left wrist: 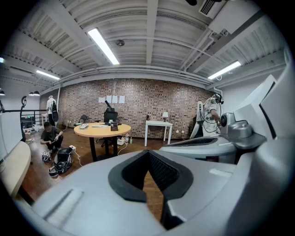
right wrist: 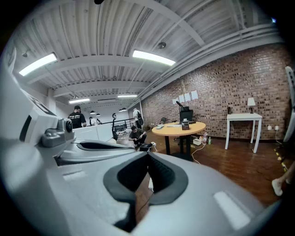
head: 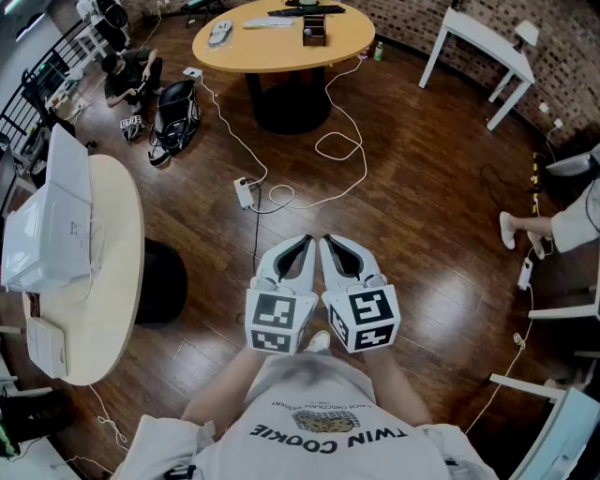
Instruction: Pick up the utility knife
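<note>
My left gripper (head: 307, 241) and right gripper (head: 329, 240) are held side by side in front of the person's chest, above the wooden floor, pointing slightly down toward a far round yellow table (head: 281, 49). Both are shut with nothing between the jaws, as the left gripper view (left wrist: 148, 152) and the right gripper view (right wrist: 148, 154) show. Small things lie on that table, among them a long grey object (head: 267, 22) and a dark box (head: 314, 34). They are too small to name, so I cannot pick out a utility knife.
A white power strip (head: 245, 193) and looping white cables (head: 337, 145) lie on the floor ahead. A cream round table (head: 117, 272) with white boxes (head: 52, 220) stands at left. A black bag (head: 176, 117), a crouching person (head: 127, 75) and a white table (head: 483, 37) are farther off.
</note>
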The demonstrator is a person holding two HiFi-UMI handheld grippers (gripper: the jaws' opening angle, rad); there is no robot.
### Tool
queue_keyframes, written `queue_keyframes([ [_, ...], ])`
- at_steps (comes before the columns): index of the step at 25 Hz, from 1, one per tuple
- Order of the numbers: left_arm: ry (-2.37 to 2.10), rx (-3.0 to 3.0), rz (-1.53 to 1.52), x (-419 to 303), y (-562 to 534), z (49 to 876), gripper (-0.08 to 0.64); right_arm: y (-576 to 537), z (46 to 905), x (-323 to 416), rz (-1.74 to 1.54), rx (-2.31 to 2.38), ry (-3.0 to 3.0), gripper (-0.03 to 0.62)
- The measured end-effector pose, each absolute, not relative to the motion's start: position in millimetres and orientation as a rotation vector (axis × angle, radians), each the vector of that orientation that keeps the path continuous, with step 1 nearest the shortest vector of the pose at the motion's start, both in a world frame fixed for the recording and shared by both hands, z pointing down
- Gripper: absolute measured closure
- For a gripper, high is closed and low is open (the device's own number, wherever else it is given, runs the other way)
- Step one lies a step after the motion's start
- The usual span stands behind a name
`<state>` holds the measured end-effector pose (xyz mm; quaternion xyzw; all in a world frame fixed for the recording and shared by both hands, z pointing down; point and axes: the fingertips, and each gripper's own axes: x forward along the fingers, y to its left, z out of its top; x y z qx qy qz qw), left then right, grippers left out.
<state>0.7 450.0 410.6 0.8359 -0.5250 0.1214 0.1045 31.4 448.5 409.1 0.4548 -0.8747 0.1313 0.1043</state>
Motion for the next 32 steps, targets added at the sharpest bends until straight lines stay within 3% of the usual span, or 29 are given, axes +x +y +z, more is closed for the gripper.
queue_keyframes([
  [32, -1.396, 2.553, 0.274, -115.0, 209.5, 405.3, 0.554, 213.4, 409.1, -89.4, 0.354, 1.451, -2.467, 0.592],
])
